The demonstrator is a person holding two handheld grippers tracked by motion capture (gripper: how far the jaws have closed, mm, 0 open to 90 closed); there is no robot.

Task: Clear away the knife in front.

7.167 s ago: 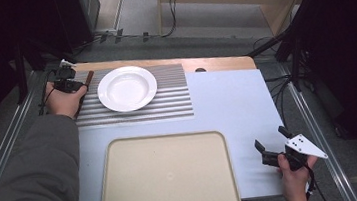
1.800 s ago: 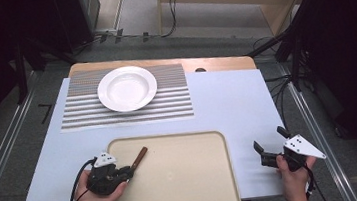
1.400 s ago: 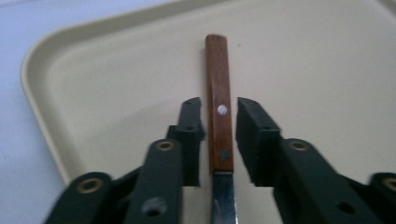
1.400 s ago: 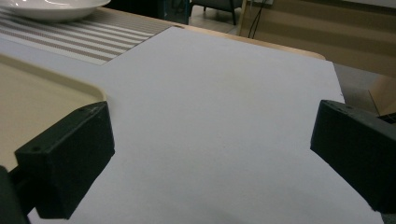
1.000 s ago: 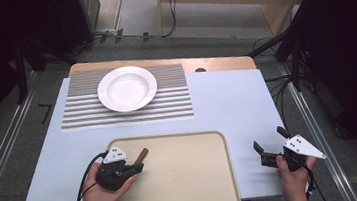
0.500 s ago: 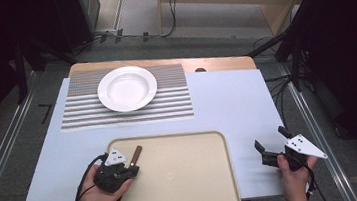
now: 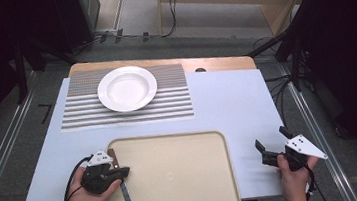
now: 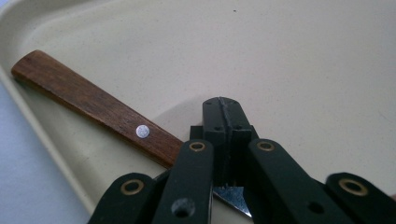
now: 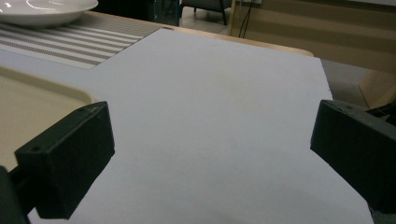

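The left gripper [image 7: 119,173] was clamped on a wooden-handled knife [image 8: 100,115] where handle meets blade, the knife lying along the left edge of the beige tray [image 7: 185,180], handle toward the far rim and blade toward the person. A white plate [image 7: 127,88] sat on the striped placemat [image 7: 176,98] beyond. The right gripper [image 7: 267,154] rested right of the tray, jaws wide apart and empty above the white table surface [image 9: 210,116].
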